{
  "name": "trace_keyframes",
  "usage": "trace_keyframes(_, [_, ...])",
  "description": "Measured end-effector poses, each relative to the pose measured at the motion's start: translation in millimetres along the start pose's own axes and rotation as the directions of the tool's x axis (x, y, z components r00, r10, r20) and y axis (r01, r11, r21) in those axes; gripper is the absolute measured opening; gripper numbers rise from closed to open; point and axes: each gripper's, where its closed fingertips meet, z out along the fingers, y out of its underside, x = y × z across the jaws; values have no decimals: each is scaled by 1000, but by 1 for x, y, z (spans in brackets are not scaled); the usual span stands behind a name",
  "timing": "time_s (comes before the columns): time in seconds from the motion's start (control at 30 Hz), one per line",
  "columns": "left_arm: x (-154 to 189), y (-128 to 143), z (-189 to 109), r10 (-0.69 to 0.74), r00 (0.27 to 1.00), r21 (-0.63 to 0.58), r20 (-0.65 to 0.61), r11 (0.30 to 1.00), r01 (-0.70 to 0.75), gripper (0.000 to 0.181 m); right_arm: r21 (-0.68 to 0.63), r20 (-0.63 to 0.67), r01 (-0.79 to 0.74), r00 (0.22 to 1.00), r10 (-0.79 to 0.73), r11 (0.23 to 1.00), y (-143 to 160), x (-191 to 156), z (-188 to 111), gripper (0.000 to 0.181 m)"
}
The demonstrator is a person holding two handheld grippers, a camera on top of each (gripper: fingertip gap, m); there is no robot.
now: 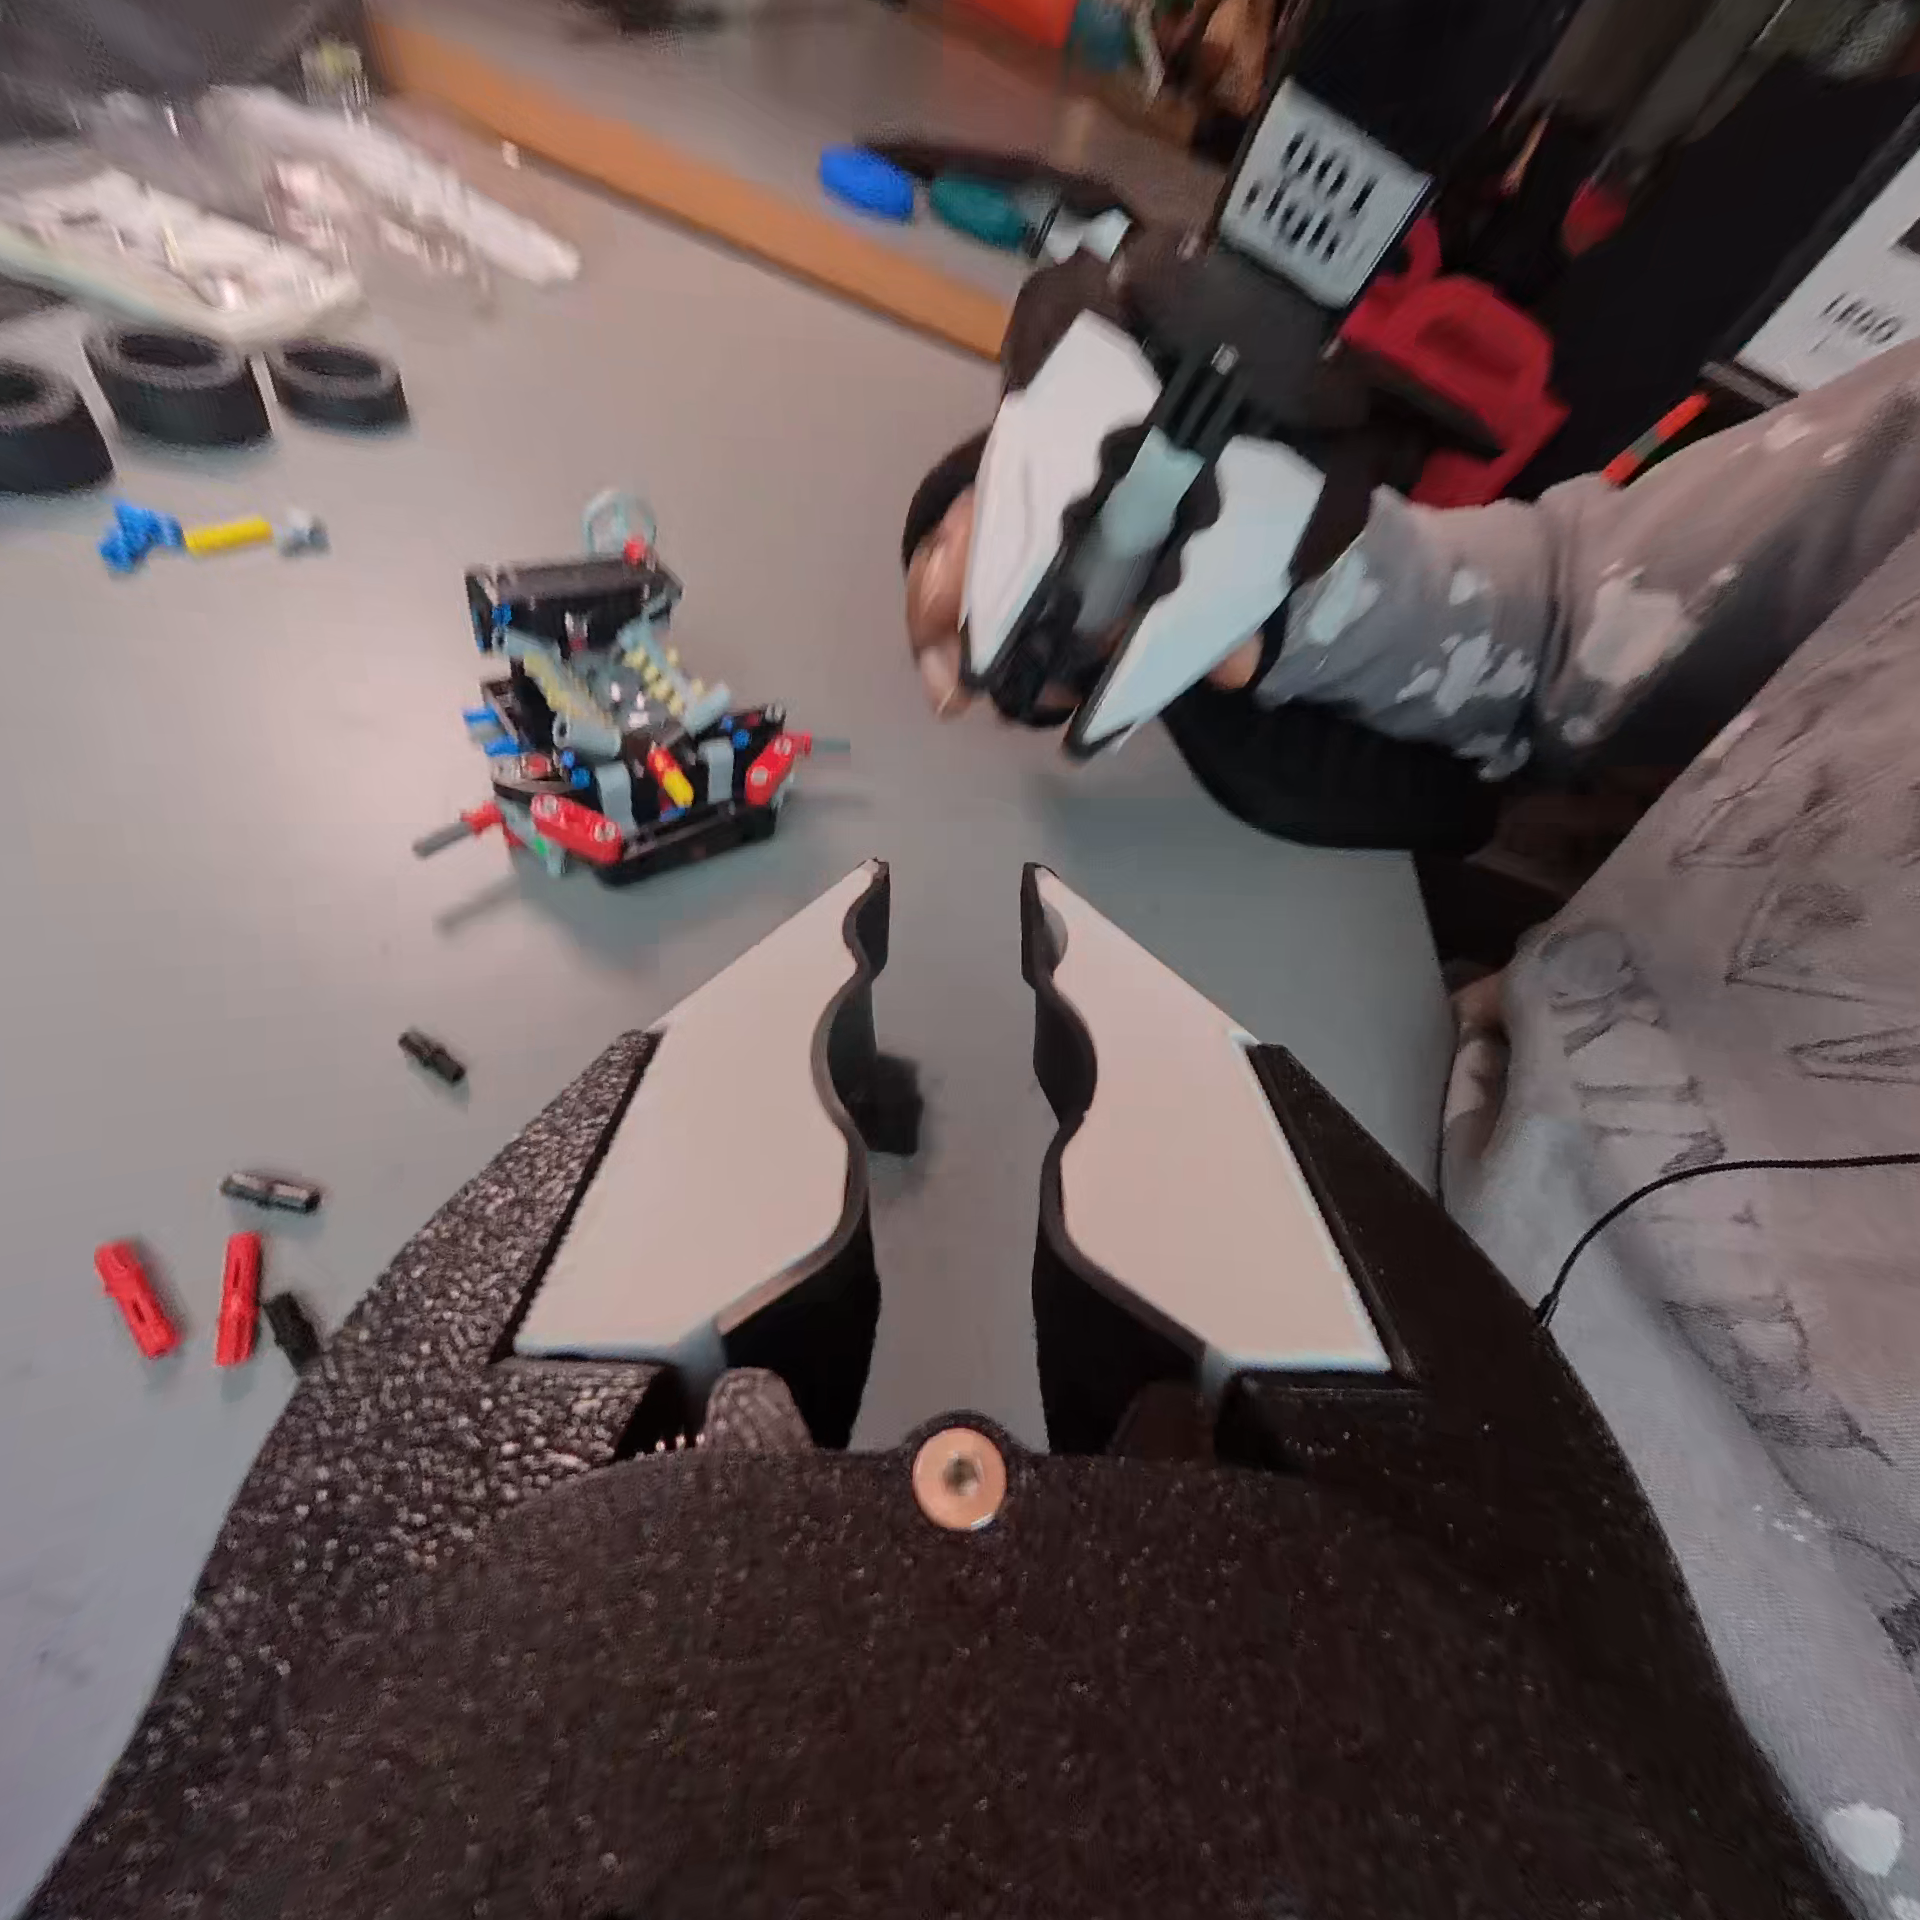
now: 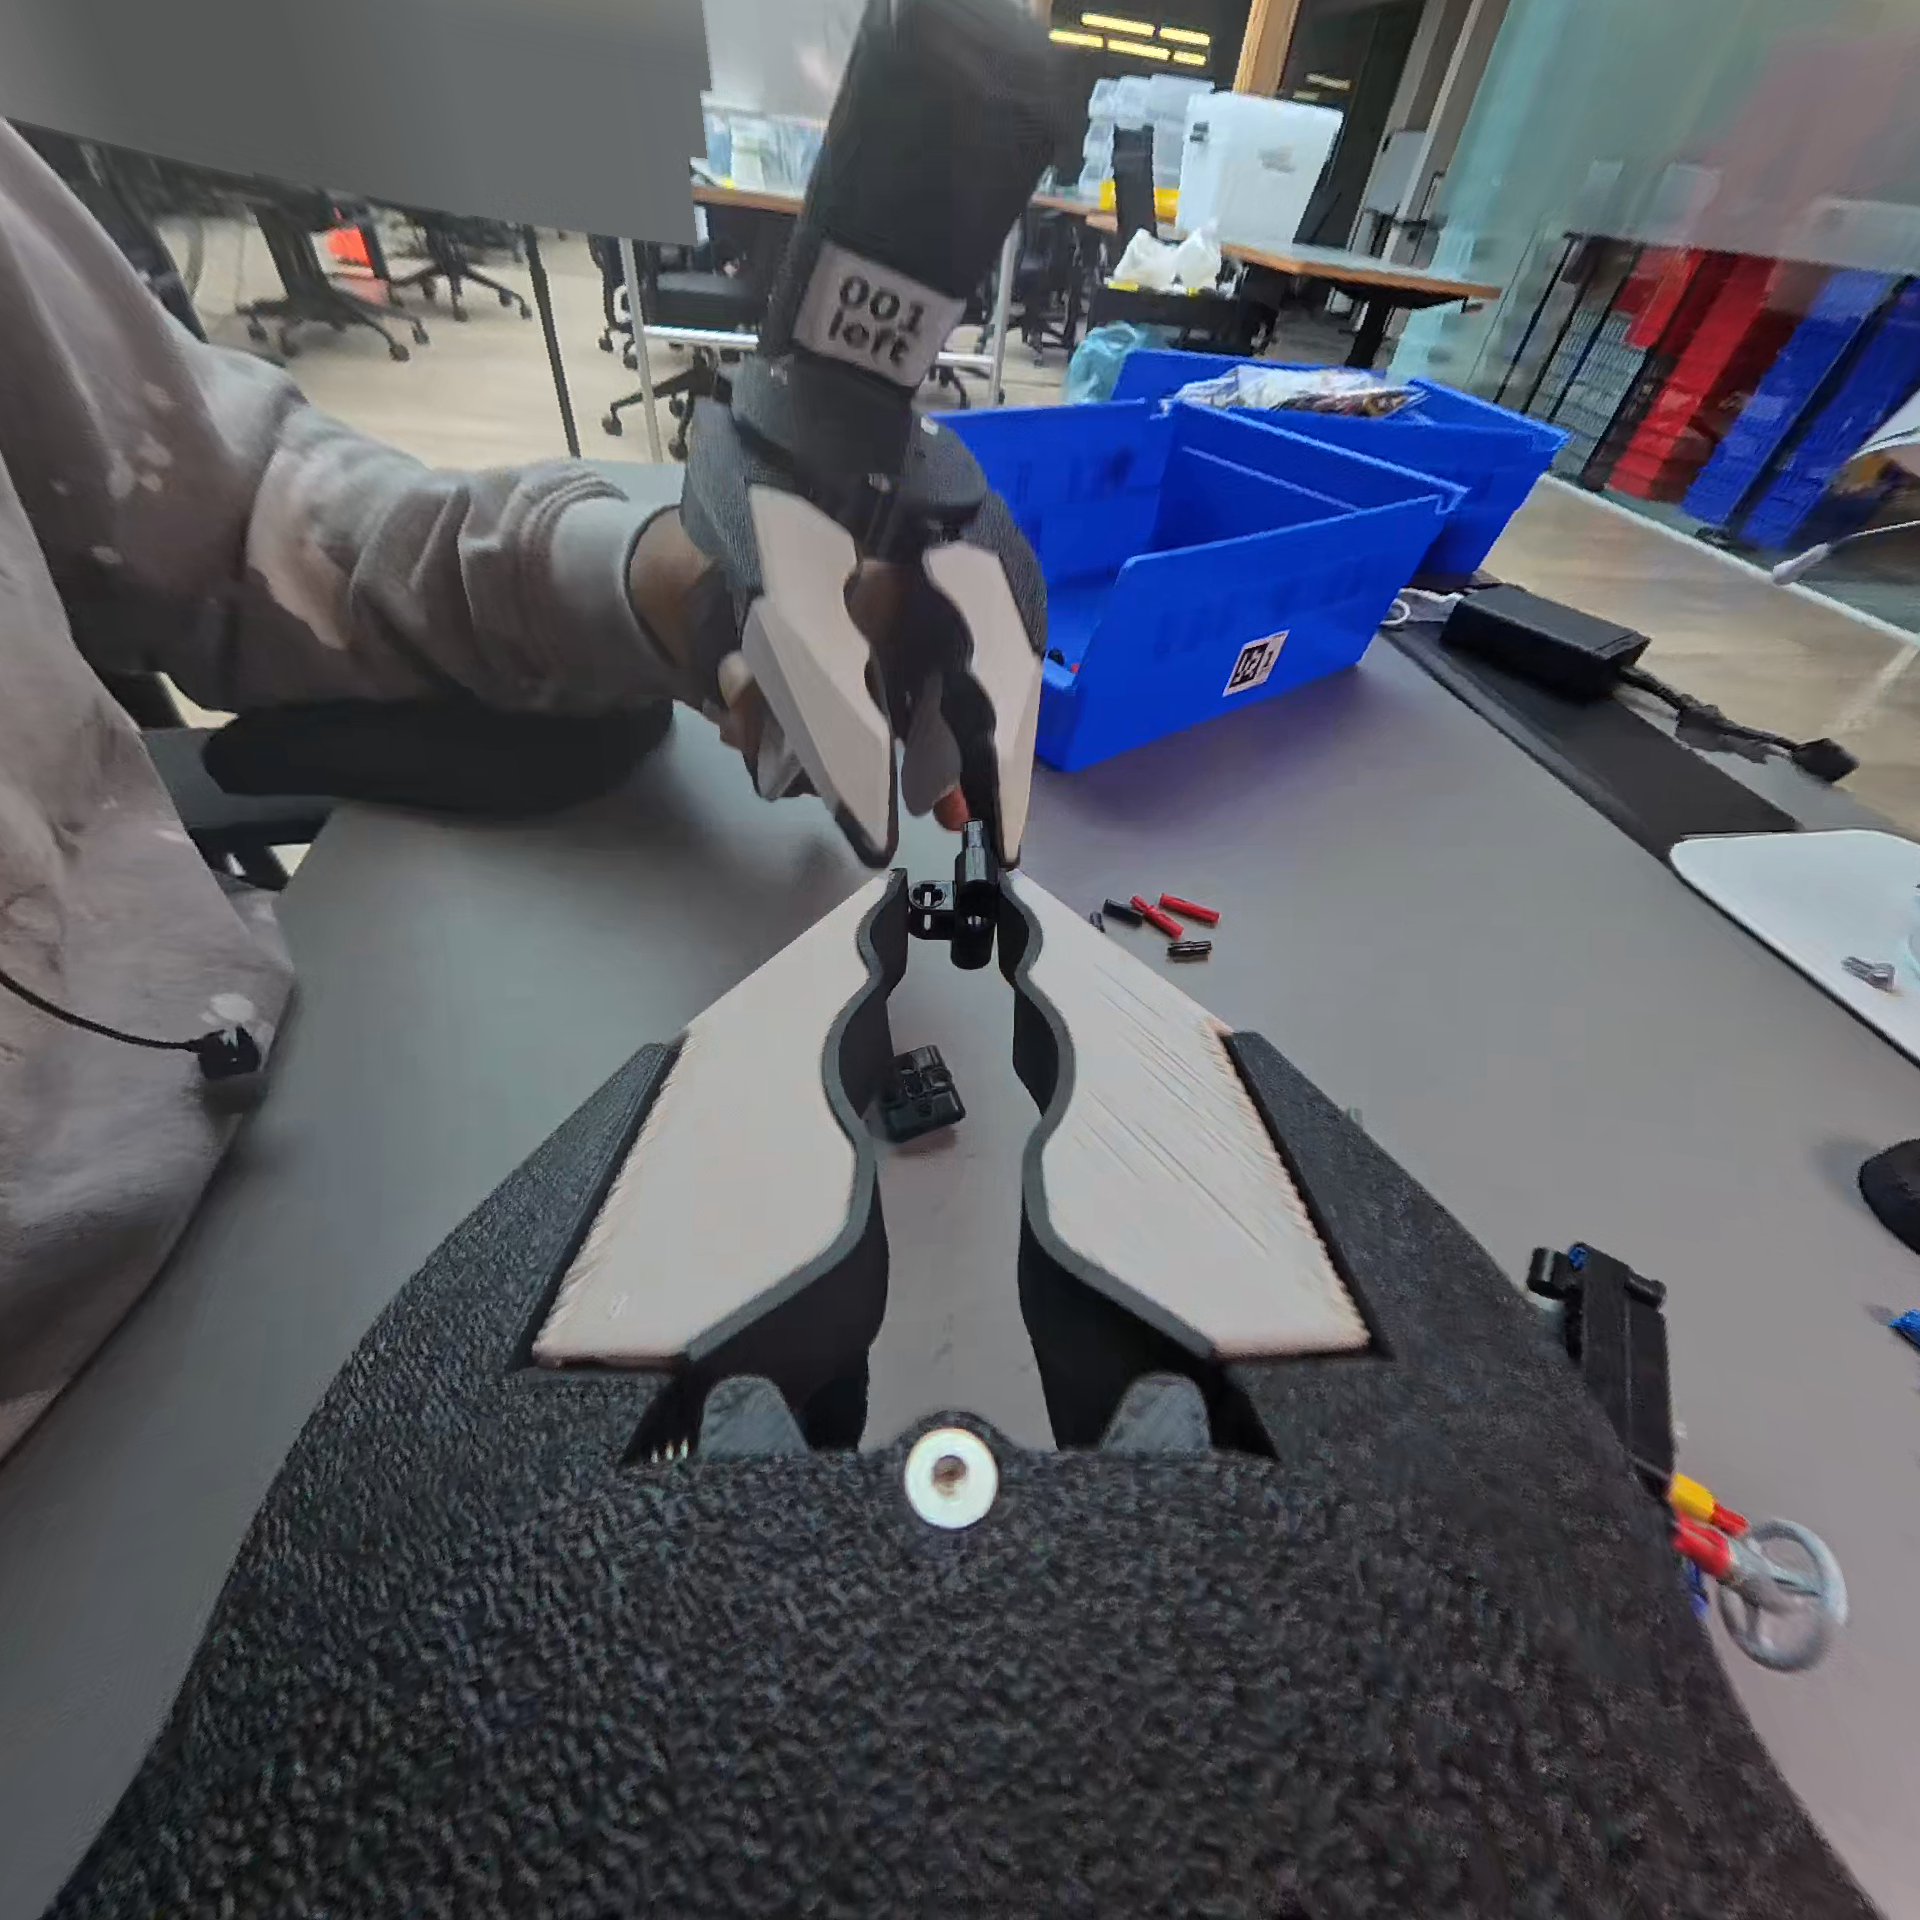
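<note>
My right gripper [image 2: 954, 885] is shut on a small black connector piece [image 2: 954, 920] and holds it above the grey table [image 2: 1403, 935]. A short black pin [image 2: 975, 840] stands up from that piece. My left gripper [image 1: 954, 871] is open and empty. In the right wrist view it [image 2: 948, 847] hangs tips-down just above the held piece, one finger beside the pin. The right gripper also shows in the left wrist view [image 1: 1023, 691], raised at the upper right. A second black piece [image 2: 920, 1091] lies on the table under the grippers.
A part-built brick model [image 1: 623, 717] stands on the table, with black tyres [image 1: 177, 384] and clear bags [image 1: 260, 208] behind it. Loose red pins [image 1: 135, 1299] and black pins [image 1: 431, 1055] lie nearby. Blue bins [image 2: 1247, 571] stand at the far side. A person's sleeve [image 2: 416, 582] is at the left. Left and right tips are no more than a few centimetres apart.
</note>
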Motion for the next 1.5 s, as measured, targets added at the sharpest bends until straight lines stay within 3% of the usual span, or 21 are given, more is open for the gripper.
trace_keyframes(0.03, [6, -11, -3, 41, 999, 51, -8, 998, -41, 23, -24, 17, 10, 1000, -10, 1000, 4, -5, 4, 17])
trace_keyframes(0.17, [23, -8, 0, 193, 981, 30, -13, 981, -192, 19, -48, 79, 23, 997, -20, 999, 8, -22, 15, 16])
trace_keyframes(0.27, [24, -5, 2, 214, 977, 9, -9, 977, -214, 9, -59, 94, 30, 995, -24, 998, 11, -26, 17, 16])
trace_keyframes(0.63, [37, -23, -12, 270, 962, 58, -41, 962, -268, 3, 88, 208, -132, 972, 111, 987, -22, -31, 6, 15])
trace_keyframes(0.77, [5, -31, -46, 230, 971, 103, 70, 966, -236, 0, 265, 110, -201, 978, 178, 943, -47, 18, -43, 15])
trace_keyframes(0.83, [-11, -25, -45, 205, 971, 70, 122, 974, -215, 0, 302, 73, -183, 983, 169, 935, -55, 27, -53, 15])
trace_keyframes(0.97, [-4, -26, -21, 164, 983, 103, 80, 980, -171, 1, 262, 119, -222, 973, 197, 939, -45, 11, -31, 15])
trace_keyframes(1.03, [2, -34, -15, 185, 977, 138, 102, 970, -198, 14, 236, 166, -285, 954, 250, 929, -39, 4, -21, 16])
trace_keyframes(1.1, [6, -40, -13, 283, 943, 126, 173, 943, -307, 19, 217, 189, -352, 930, 315, 910, -37, 3, -13, 16])
trace_keyframes(1.23, [13, -47, -12, 523, 792, 33, 316, 828, -559, 15, 180, 282, -520, 841, 462, 835, -39, -4, -3, 15])
trace_keyframes(1.3, [16, -45, -11, 573, 751, -6, 329, 797, -605, 8, 173, 307, -584, 797, 520, 794, -40, -3, -1, 16])
trace_keyframes(1.5, [17, -40, -8, 622, 712, -61, 327, 765, -641, 13, 124, 360, -683, 707, 609, 719, -39, -7, 5, 15])
